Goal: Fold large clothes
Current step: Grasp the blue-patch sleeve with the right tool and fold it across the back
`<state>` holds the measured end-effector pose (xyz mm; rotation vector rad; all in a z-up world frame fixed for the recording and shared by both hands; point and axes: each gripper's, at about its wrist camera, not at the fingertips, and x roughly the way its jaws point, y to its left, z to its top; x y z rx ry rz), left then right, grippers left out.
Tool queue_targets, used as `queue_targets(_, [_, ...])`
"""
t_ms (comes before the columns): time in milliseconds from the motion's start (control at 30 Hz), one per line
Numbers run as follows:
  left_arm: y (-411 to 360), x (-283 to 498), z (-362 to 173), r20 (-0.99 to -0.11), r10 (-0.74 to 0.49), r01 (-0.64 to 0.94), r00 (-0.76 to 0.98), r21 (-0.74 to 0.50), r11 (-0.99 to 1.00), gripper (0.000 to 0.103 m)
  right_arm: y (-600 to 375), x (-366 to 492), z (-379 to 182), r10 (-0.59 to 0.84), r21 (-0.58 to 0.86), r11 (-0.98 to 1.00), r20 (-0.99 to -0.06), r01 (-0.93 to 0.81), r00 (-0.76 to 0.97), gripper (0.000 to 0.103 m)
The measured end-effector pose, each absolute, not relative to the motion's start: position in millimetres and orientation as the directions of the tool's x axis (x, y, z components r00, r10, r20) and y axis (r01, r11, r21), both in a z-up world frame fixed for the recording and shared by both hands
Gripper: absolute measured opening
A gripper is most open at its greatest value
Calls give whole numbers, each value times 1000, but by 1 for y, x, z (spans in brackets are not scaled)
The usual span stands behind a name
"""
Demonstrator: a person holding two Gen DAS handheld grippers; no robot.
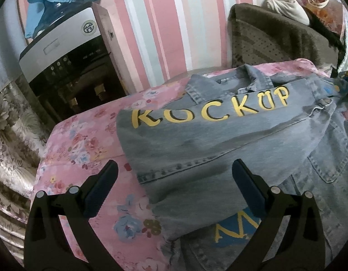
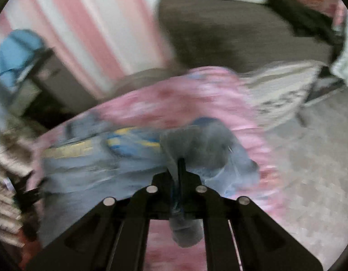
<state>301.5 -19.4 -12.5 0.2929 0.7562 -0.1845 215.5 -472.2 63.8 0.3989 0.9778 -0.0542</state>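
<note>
The faded blue denim jacket with yellow lettering [image 1: 219, 140] lies spread on the pink floral bedspread [image 1: 83, 149], one sleeve already folded across its back. The left gripper [image 1: 174, 192] hangs above that sleeve with its jaws wide apart, holding nothing, so the folded sleeve could slide back unpinned. The right gripper [image 2: 179, 164] is clamped tight on a bunched denim edge; a hasty pull might drag the whole jacket askew or slip free.

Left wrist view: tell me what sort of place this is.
Probably a room in a home: pink striped wallpaper, a floral bedsheet under the denim jacket, and a water dispenser by the wall.
</note>
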Motion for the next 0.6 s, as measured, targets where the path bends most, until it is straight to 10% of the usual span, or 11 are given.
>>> queue_targets(300, [-8,299,-3,-681,-46,240,731,194,951,100,-335,281,73,402,432,898,-728,-83,556,5])
queue_targets(600, [13,311,-9,-703,-21,195,711,168,966,100,-259,341,0,361,345,930,-788,-129,499,6])
